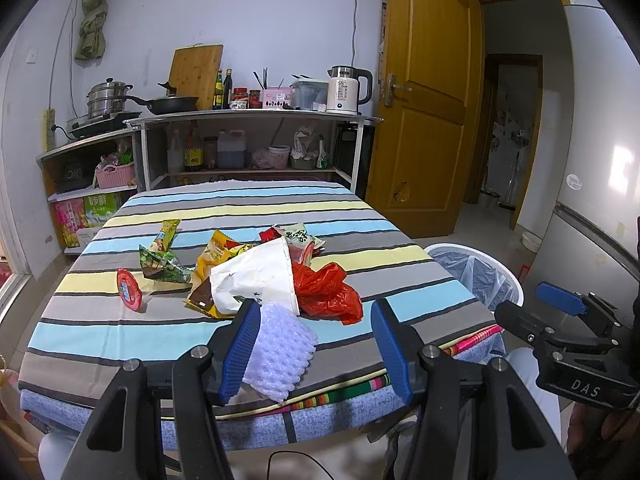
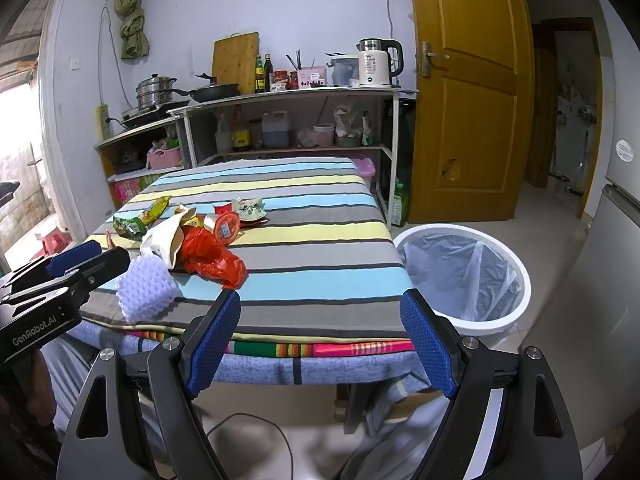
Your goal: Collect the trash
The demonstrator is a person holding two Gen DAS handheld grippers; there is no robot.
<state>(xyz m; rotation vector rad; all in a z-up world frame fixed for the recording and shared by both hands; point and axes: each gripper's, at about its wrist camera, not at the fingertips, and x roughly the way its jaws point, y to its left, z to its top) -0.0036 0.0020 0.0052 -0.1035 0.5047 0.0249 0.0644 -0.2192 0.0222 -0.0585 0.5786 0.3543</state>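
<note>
White bin (image 2: 464, 272), plastic-lined, no trash visible inside, beside table's (image 2: 320, 248) right edge. Trash pile (image 1: 256, 276) near table's front edge. Left gripper (image 1: 316, 344), right gripper (image 2: 320, 340): jaws spread, nothing held.

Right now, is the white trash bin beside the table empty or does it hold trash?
Empty, as far as visible: the white trash bin shows only its clear liner, no trash inside.

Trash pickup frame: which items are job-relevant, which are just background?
Job:
- white foam fruit net
- red plastic bag
- white paper bag
- yellow snack wrapper
- green snack packet
- red round lid
- white lined trash bin

Background:
- white electric kettle
- black frying pan
- bamboo cutting board
- wooden door
</note>
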